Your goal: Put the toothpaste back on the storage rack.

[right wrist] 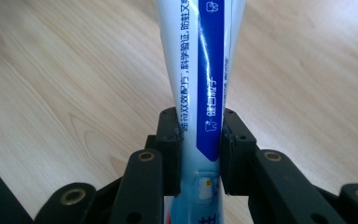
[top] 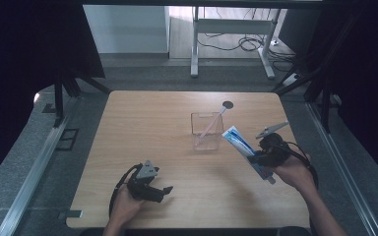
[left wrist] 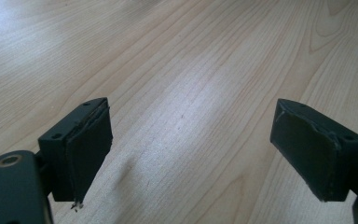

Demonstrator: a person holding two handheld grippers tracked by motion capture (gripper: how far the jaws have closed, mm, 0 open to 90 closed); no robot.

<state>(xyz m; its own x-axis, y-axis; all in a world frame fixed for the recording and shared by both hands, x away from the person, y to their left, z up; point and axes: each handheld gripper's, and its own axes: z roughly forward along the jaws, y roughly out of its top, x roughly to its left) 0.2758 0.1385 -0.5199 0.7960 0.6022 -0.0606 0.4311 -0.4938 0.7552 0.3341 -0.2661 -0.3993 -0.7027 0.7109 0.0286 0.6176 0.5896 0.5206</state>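
Observation:
A white and blue toothpaste tube [top: 246, 150] is clamped in my right gripper [top: 262, 158], lifted over the right side of the table and tilted toward the cup. In the right gripper view the tube [right wrist: 204, 74] runs up between my two jaws, which press on it from both sides. A clear plastic cup [top: 207, 131] stands at the table's middle with a pink toothbrush [top: 212, 123] leaning in it. My left gripper [top: 163, 192] rests low near the front left, jaws wide apart over bare wood [left wrist: 186, 93], holding nothing.
The wooden table [top: 152, 123] has a small dark round hole [top: 227, 104] near its far edge. Beyond it stand a white desk frame [top: 231, 44] and cables on the floor. Metal rails run along both sides.

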